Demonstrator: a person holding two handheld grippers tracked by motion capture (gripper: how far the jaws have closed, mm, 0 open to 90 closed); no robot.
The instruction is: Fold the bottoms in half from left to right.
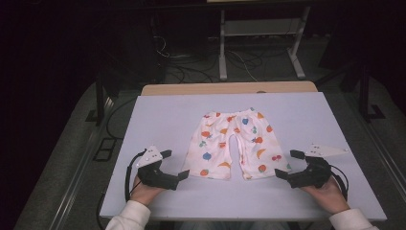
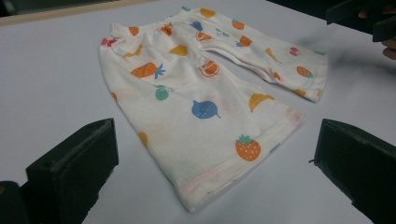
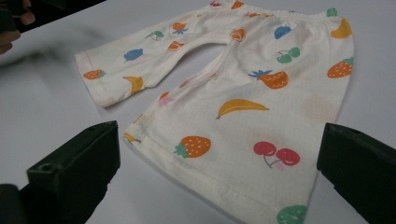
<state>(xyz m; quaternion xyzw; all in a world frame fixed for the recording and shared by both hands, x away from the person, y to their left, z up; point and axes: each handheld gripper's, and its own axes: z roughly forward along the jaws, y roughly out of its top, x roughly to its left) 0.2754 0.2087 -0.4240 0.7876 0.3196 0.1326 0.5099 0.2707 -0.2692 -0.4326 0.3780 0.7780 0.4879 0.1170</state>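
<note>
A small cream pair of pants [image 1: 239, 127] printed with coloured fruit lies flat on the white table top [image 1: 158, 115], waistband far, both leg hems toward me. My left gripper [image 1: 175, 164] rests open on the table just left of the left leg hem, nothing between its jaws. My right gripper [image 1: 288, 164] rests open just right of the right leg hem, also with nothing in it. In the left gripper view the open jaws [image 2: 215, 140] frame the near leg of the pants [image 2: 187, 93]. The right gripper view has its open jaws [image 3: 219, 140] framing the other leg of the pants [image 3: 243, 84].
A wooden table edge [image 1: 230, 88] runs behind the white top. Beyond it stand a white metal frame [image 1: 222, 43] and loose cables on a dark floor. Bare white surface lies on both sides of the pants and along the front edge.
</note>
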